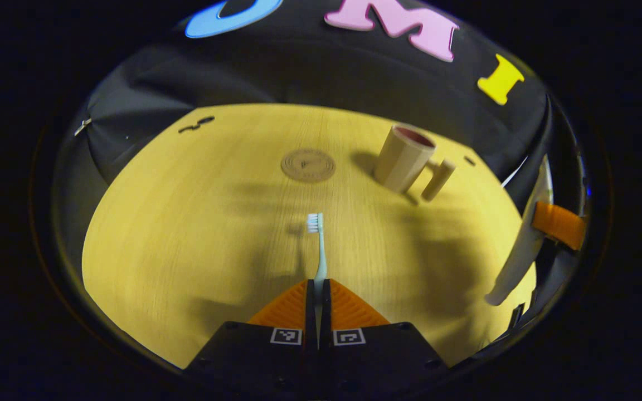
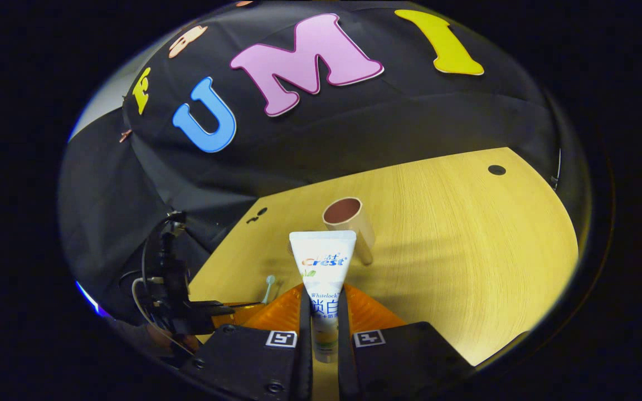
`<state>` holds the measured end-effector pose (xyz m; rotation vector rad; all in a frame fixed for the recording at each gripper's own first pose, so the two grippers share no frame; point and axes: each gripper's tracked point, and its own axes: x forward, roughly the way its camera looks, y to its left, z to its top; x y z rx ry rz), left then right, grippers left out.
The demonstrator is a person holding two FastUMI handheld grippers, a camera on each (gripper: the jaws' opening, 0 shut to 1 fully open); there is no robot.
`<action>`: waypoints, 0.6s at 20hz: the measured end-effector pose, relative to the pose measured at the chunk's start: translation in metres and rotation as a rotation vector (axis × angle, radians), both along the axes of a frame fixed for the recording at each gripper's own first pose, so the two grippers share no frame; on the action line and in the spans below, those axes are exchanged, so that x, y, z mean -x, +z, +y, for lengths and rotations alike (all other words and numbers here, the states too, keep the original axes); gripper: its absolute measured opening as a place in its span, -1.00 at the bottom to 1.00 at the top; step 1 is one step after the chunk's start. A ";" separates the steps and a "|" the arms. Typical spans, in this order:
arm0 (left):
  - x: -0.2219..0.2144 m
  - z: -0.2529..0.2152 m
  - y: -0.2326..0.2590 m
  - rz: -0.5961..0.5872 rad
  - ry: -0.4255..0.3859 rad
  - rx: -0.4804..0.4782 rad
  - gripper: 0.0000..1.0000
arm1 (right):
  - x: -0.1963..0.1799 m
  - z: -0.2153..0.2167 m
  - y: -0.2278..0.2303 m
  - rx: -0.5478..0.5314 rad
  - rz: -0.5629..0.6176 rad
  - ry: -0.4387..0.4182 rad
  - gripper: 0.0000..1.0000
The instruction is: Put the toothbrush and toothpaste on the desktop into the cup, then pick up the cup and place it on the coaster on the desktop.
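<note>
Toothbrush [image 1: 319, 245] pinched upright in the left gripper [image 1: 317, 295], toothpaste [image 2: 322, 278] clamped in the right gripper [image 2: 324, 312], both lifted, probably for dropping into the cup [image 2: 349, 220].

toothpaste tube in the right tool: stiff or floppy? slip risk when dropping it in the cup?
The toothpaste tube stands straight up out of the right tool, so it probably holds shape. It is gripped low with the wide flat end on top, so it may pivot. The cup mouth looks narrow against that end, so it could catch.
</note>
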<state>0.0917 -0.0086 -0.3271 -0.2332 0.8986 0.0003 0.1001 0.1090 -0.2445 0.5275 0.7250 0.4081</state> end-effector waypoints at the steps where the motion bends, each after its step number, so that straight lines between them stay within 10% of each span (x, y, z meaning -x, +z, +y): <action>1: -0.003 -0.002 0.019 -0.049 0.001 0.024 -0.88 | -0.004 0.000 0.009 -0.017 -0.014 -0.011 -0.57; 12: 0.009 -0.042 0.135 -0.306 0.019 0.262 -0.89 | -0.153 0.001 0.098 -0.092 -0.311 -0.083 -0.57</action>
